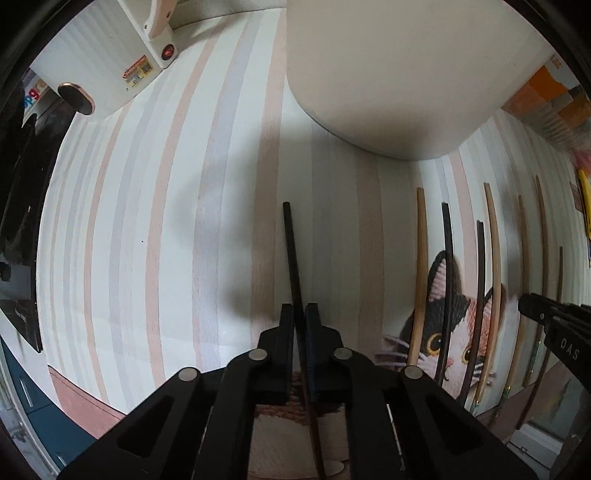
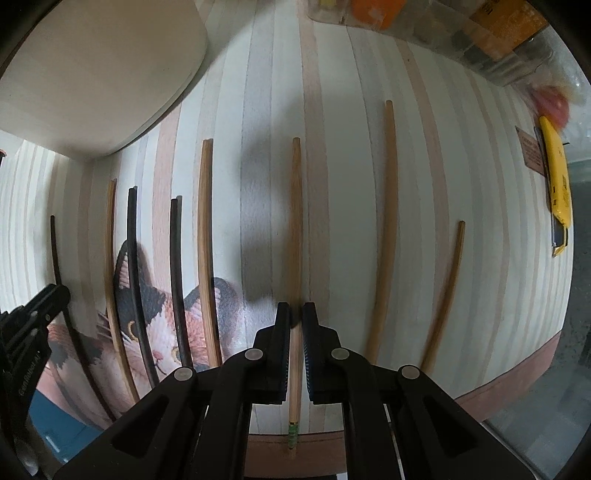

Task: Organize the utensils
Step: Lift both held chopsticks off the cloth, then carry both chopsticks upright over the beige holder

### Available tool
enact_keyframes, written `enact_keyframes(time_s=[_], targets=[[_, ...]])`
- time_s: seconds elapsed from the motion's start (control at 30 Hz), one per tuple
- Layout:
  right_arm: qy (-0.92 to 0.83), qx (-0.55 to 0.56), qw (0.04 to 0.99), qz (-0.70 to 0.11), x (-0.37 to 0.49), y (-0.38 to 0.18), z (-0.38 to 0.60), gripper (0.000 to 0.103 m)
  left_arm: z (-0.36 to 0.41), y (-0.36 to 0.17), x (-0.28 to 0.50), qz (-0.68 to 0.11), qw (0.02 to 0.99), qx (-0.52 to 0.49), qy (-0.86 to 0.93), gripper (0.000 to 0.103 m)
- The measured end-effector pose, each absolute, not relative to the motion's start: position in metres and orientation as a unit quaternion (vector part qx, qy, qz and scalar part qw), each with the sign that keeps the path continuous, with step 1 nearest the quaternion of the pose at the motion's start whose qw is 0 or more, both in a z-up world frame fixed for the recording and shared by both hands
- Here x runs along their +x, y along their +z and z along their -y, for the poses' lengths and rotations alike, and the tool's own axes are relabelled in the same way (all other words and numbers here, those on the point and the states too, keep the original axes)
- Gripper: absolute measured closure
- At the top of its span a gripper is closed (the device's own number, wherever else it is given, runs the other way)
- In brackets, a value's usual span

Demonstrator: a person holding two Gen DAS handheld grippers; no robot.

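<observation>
My left gripper point(image 1: 300, 310) is shut on a black chopstick point(image 1: 292, 254) that points forward over the striped mat. My right gripper point(image 2: 296, 310) is shut on a light wooden chopstick point(image 2: 295, 221) with a green band near its rear end. Several more chopsticks lie side by side on the mat: wooden ones point(image 2: 382, 221) and black ones point(image 2: 135, 258). They also show in the left wrist view point(image 1: 447, 277). The right gripper shows at the right edge of the left wrist view point(image 1: 546, 314). The left gripper shows at the left edge of the right wrist view point(image 2: 48, 299).
A white container point(image 1: 388, 74) stands at the back of the striped cat-print mat point(image 1: 166, 221). A white appliance point(image 1: 110, 66) is at the far left. A yellow utility knife point(image 2: 557, 192) lies at the right. Boxes of orange items point(image 2: 491, 22) sit at the far right.
</observation>
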State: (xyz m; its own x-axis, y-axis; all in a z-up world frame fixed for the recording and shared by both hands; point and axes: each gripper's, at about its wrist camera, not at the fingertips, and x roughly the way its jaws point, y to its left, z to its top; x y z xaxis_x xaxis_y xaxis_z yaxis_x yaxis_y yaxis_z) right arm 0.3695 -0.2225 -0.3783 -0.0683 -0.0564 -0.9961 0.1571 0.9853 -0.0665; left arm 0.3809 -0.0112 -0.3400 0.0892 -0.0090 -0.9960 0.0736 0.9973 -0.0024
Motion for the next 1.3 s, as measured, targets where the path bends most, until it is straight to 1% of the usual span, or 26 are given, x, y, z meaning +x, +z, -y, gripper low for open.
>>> enact_keyframes(time_s=[0.2,0.67,0.87,1.13,1.3], targets=[[-0.077,0.059,0.698,-0.709,0.353,-0.37,0.223,0.096,0.004,-0.315,0.37,-0.654,0.756,0.031,-0.02,0.1],[-0.045,0.071,0.791,-0.606,0.335,-0.267,0.202,0.096,-0.015,-0.22,0.339,-0.568,0.823,-0.006,-0.019,0.1],[-0.039,0.085,0.814,-0.574,0.332,-0.24,0.213,0.096,-0.018,-0.187,0.345,-0.526,0.85,-0.012,-0.013,0.101],[-0.036,0.094,0.832,-0.546,0.35,-0.221,0.209,0.096,-0.017,-0.165,0.357,-0.493,0.87,-0.009,-0.017,0.101],[-0.03,0.1,0.845,-0.525,0.356,-0.199,0.207,0.096,-0.018,-0.138,0.36,-0.469,0.883,-0.013,-0.022,0.101]])
